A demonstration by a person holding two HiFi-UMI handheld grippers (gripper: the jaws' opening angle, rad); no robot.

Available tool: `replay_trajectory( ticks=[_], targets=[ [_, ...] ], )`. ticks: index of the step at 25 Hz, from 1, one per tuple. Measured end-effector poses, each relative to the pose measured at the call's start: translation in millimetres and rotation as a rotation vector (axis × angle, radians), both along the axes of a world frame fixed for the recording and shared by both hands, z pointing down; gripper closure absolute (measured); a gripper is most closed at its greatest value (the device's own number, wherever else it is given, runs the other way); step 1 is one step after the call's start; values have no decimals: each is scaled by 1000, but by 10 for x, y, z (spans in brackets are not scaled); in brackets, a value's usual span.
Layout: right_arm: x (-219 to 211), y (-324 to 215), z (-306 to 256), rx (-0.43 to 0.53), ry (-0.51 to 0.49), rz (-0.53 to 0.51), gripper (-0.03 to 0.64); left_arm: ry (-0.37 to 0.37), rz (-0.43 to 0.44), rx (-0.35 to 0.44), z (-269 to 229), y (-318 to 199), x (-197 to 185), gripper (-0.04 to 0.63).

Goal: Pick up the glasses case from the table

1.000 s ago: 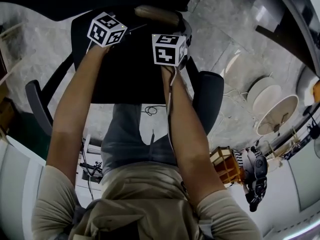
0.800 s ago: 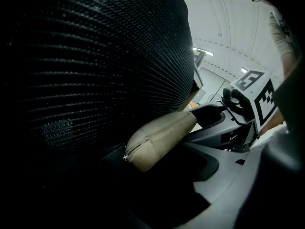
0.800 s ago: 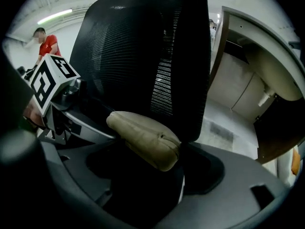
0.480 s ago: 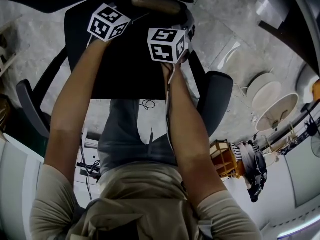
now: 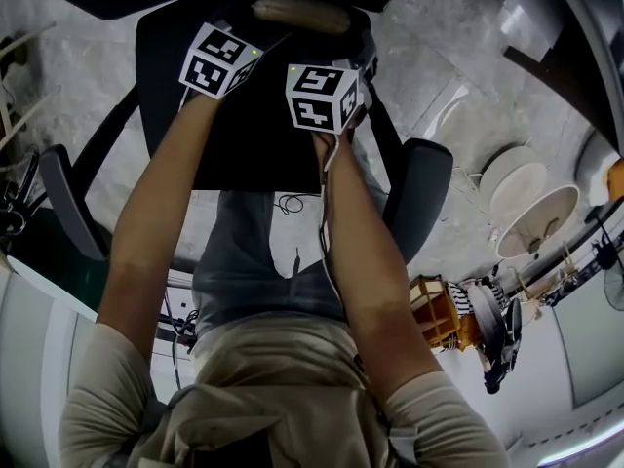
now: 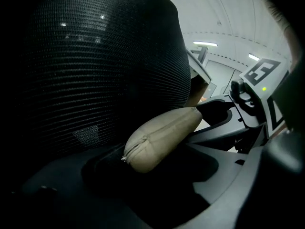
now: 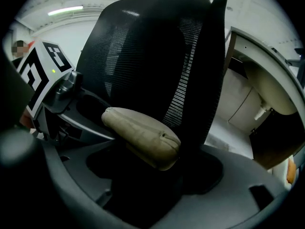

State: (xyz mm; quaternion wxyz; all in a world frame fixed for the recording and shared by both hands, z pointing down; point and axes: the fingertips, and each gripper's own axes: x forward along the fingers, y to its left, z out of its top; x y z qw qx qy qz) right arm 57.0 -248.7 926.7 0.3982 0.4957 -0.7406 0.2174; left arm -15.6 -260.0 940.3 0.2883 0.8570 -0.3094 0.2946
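**Holding the glasses case between both grippers, right up against an office chair**

Starting closest in: the glasses case [image 6: 159, 140] is a soft, puffy pouch in a dull beige/khaki fabric. It's long and rounded like a little bolster, with a zipper running around the end and a small metal pull showing at the tip. The cloth looks matte and slightly wrinkled, with a seam line down its length.

It isn't resting on anything. The left gripper [image 6: 143, 165] is clamped on the zipper end and the right gripper [image 7: 159, 165] is clamped on the other end, so the case bridges the two of them roughly level. Each gripper's body is smooth dark grey plastic with curved edges. Each also carries a white cube printed with black square markers, the left cube [image 5: 219, 59] and the right cube [image 5: 322, 96] sitting close together. A green dot of light shows on each cube in the other gripper's view.

Bare forearms [image 5: 156, 203] run from the beige sleeves up to the grippers.

Just behind the case is a black office chair [image 7: 157, 56]. Its tall backrest is woven mesh, see-through in patches, and the padded armrests [image 5: 419, 193] curve out on either side.

Under that is a grey marbled stone floor [image 5: 88, 76], and off to the right sit a couple of white round dish-like shapes [image 5: 536, 217], too small for me to tell what they are. Farthest off, long strip lights [image 7: 64, 9] on a white ceiling.
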Motion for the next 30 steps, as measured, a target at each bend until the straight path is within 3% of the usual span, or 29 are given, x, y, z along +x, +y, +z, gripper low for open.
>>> replay_trajectory(
  ticks=[8, 14, 30],
  targets=[
    [-107, 11, -365, 25, -9, -5, 280, -105, -24, 55, -386, 15, -157, 252],
    [-182, -70, -941, 91, -18, -29, 279, -137, -62, 124, -980, -45, -243, 253],
    [-485, -61, -2880, 266, -45, -99, 279, -128, -135, 302, -2940, 4, -555, 253]
  ],
)
